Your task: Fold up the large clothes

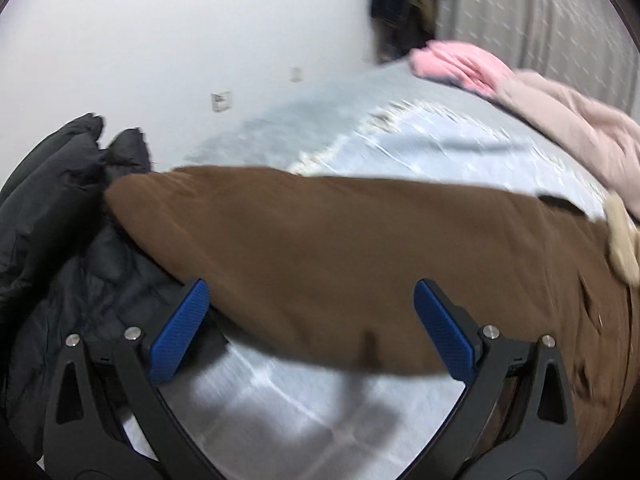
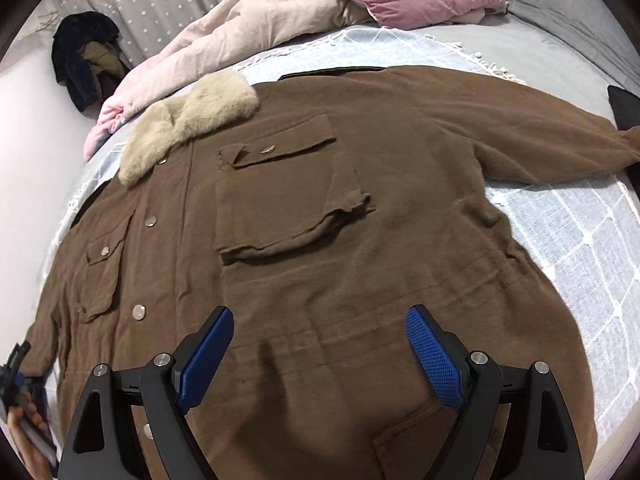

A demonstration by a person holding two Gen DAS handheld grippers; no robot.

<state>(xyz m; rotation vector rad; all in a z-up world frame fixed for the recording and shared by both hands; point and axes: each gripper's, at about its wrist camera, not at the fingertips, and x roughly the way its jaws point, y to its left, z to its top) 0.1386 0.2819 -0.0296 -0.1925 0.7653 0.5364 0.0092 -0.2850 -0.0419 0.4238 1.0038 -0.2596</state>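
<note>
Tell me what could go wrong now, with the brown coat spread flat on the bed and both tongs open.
1. The brown fur-collared coat has one sleeve lying over a black puffer jacket; the left tongs might pinch both.
2. The bulky chest pocket may bunch in a fold.

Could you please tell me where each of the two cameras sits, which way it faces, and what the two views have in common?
Left wrist: sits on the left gripper, open, angled down over the sleeve of the brown coat, beside a black jacket; only its own fingers show.
Right wrist: sits on the right gripper, open, angled down over the coat front toward the fur collar; a hand holding the other gripper shows at lower left.
Shared: the brown coat, the bed cover, the pink quilt.
</note>
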